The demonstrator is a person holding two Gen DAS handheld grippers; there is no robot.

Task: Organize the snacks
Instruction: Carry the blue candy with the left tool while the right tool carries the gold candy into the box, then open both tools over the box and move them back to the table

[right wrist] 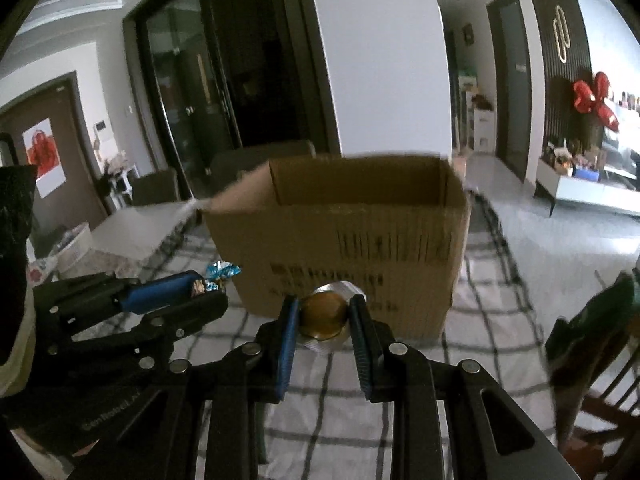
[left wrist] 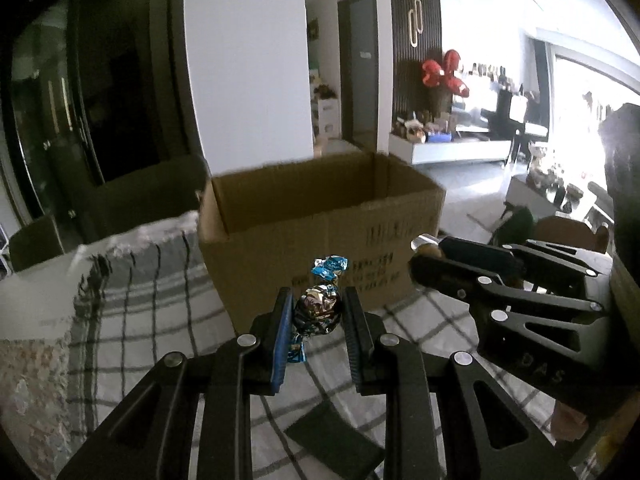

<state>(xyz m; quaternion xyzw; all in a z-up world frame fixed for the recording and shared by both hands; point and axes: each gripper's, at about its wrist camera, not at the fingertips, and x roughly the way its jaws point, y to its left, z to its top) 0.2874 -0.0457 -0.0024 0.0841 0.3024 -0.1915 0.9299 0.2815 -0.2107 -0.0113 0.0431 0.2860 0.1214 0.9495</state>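
Observation:
My left gripper (left wrist: 318,312) is shut on a candy in a blue and brown foil twist wrapper (left wrist: 319,307), held above the table in front of an open cardboard box (left wrist: 320,240). My right gripper (right wrist: 325,316) is shut on a round gold-brown sweet in a clear wrapper (right wrist: 323,316), also just in front of the box (right wrist: 340,240). Each gripper shows in the other's view: the right gripper (left wrist: 420,258) at the right, the left gripper (right wrist: 204,286) at the left with the blue candy (right wrist: 220,274).
The box stands on a table with a white and grey checked cloth (left wrist: 140,312). A dark flat piece (left wrist: 336,440) lies on the cloth under the left gripper. A wooden chair (right wrist: 600,400) with a dark green thing on it stands at the right.

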